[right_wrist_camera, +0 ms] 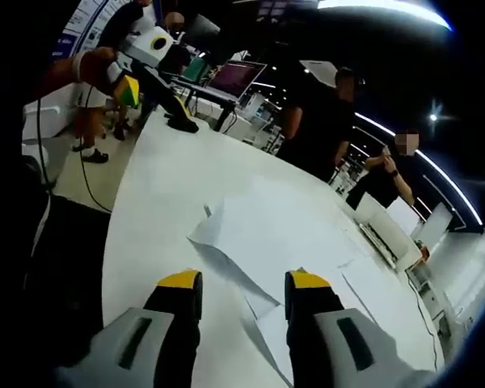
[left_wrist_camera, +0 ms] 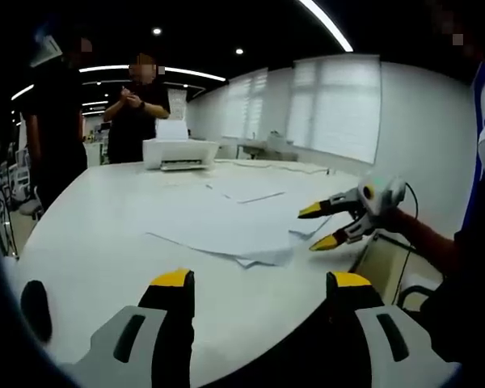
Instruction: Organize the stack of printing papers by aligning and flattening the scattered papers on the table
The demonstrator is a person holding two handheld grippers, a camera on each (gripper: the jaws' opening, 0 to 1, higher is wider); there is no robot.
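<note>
**Ana:** Papers (left_wrist_camera: 226,222) lie loose on the white bench (left_wrist_camera: 105,234) in the left gripper view, spread in overlapping sheets past the left claw (left_wrist_camera: 261,280), whose jaws stand apart with nothing between them. One more sheet (left_wrist_camera: 246,191) sits apart, nearer the printer (left_wrist_camera: 180,153).

**Ben:** And the right claw (left_wrist_camera: 323,226)?

**Ana:** It comes in from the right of that view, jaws apart, tips just at the near edge of the pile, holding nothing.

**Ben:** Which way does the pile run?

**Ana:** Its long axis stretches roughly across the view, left to right, with corners fanned out at the right end, so the sheets are skewed against each other.

**Ben:** Now the right gripper view.

**Ana:** Same papers (right_wrist_camera: 267,234), just ahead of the right claw (right_wrist_camera: 246,283), jaws open and empty. Here the spread runs away from the camera toward the printer (right_wrist_camera: 384,230). The left claw (right_wrist_camera: 128,89) hangs off the bench's far edge, well apart from the sheets.

**Ben:** So how best to square them?

**Ana:** I'd judge: bring a claw to each opposite edge, push inward evenly, low against the bench, so sheets slide rather than buckle.
</note>
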